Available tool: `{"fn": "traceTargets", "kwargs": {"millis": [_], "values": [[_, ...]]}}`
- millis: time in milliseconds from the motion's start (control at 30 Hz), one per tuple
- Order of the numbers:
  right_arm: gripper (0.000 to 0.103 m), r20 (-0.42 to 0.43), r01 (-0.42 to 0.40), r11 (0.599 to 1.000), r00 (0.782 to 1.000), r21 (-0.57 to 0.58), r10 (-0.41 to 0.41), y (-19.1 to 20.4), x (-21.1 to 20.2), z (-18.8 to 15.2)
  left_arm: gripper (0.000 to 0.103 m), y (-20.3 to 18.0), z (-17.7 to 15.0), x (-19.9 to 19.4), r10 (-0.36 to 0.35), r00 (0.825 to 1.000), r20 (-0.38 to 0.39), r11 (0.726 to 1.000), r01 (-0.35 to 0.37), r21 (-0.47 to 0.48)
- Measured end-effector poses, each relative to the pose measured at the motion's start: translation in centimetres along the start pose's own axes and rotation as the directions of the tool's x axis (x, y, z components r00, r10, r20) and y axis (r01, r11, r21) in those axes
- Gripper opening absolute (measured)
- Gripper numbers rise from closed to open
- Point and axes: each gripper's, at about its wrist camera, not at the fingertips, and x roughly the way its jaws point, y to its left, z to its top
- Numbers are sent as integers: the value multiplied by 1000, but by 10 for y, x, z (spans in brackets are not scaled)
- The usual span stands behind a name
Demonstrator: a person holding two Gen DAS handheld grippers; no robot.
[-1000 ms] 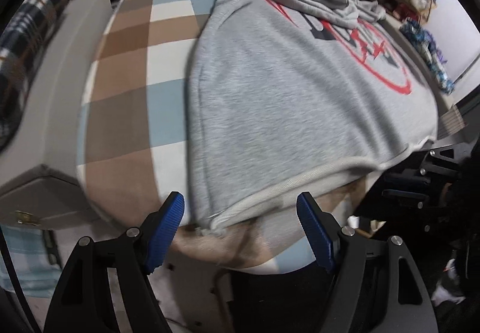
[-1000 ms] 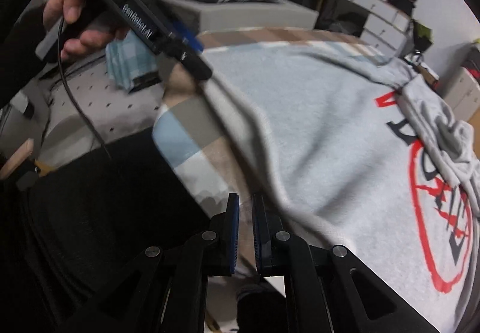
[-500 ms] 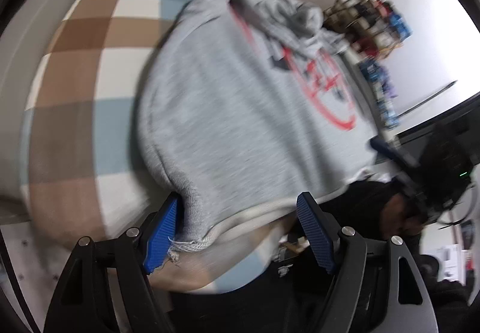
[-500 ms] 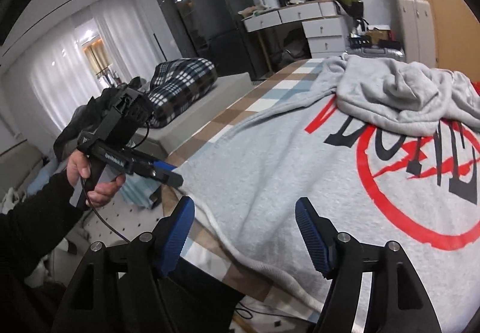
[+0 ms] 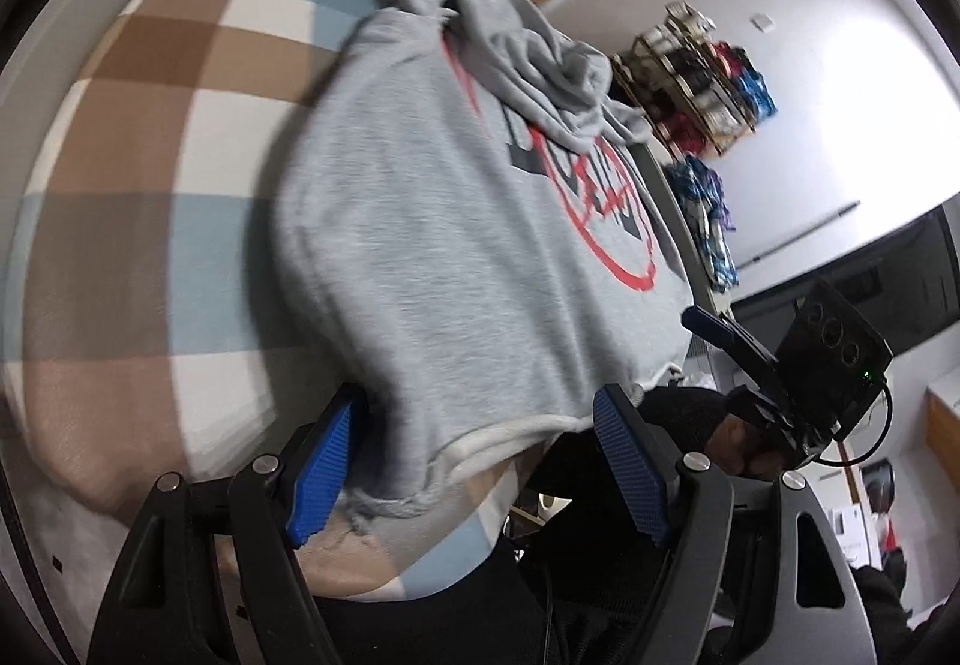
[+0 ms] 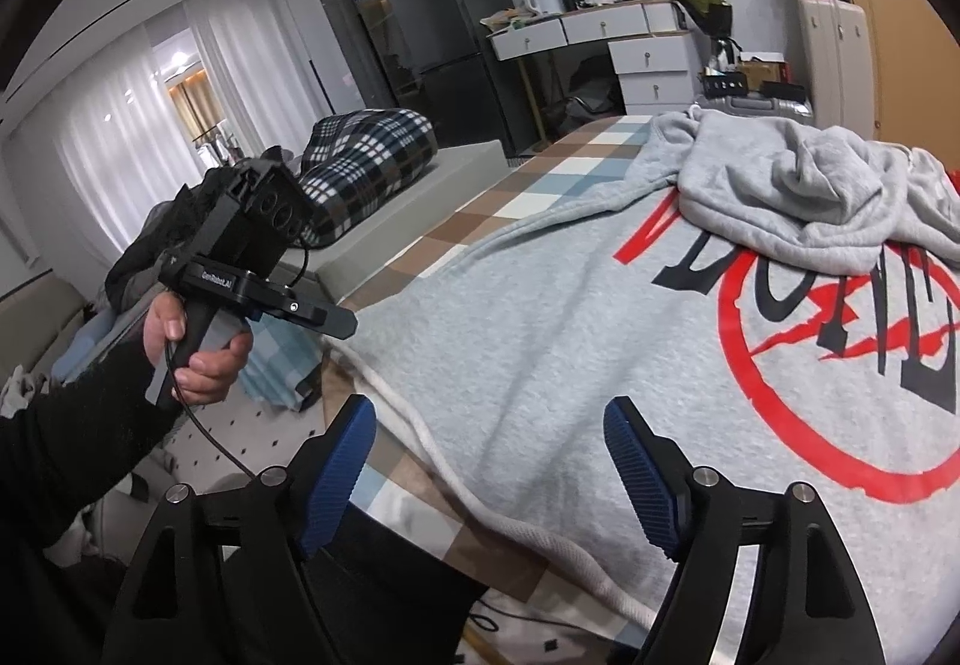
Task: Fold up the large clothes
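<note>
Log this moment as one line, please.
hoodie flat on bed, hem at near edge | left gripper open, straddling hem corner | right gripper just opened, jaws empty, over hem

Curtained window (image 6: 120,125), white desk (image 6: 606,29)

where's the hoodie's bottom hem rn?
The hem of the grey hoodie hangs over the near edge of the checked bed cover. In the left wrist view it lies between the open left tongs, at the corner.
</note>
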Motion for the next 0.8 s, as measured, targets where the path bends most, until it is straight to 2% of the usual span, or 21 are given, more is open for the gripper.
{"fn": "traceTargets", "kwargs": {"millis": [167, 233, 333, 400, 467, 533, 567, 667, 733, 800], "values": [[80, -3, 7, 1000, 1000, 7, -7, -1, 1, 0, 73, 15, -1, 0, -22, 1000, -7, 998, 21, -63], [80, 1, 8, 1000, 1000, 12, -8, -1, 1, 1, 73, 16, 0, 0, -72, 997, 2, 994, 72, -80], [81, 21, -8, 997, 1000, 70, 6, -11, -5, 4, 72, 14, 2, -1, -62, 998, 9, 995, 62, -75], [82, 60, -40, 989, 998, 141, 32, -26, -13, 8, 59, 14, 1, 0, -45, 999, 6, 997, 46, -63], [82, 126, -62, 972, 991, 229, 34, -47, -29, 11, 22, 19, 1, 4, -3, 1000, -16, 998, 2, -70], [88, 191, -101, 951, 980, 292, 46, -64, -47, 12, 7, 26, -2, 7, 1, 999, -32, 996, -4, -90], [93, 230, -128, 934, 972, 332, 51, -75, -59, 10, 6, 28, -3, 6, -8, 1000, -24, 996, 6, -94], [96, 338, -198, 883, 940, 425, 48, -103, -100, 1, 5, 30, -7, 3, -18, 1000, -4, 997, 18, -81], [101, 365, -188, 857, 931, 479, 0, -117, -129, -8, 5, 28, -8, 3, -11, 1000, 4, 998, 11, -55], [102, 371, -142, 837, 925, 528, -77, -130, -162, -20, 5, 25, -7, 3, -22, 1000, 12, 999, 22, -45]]}}
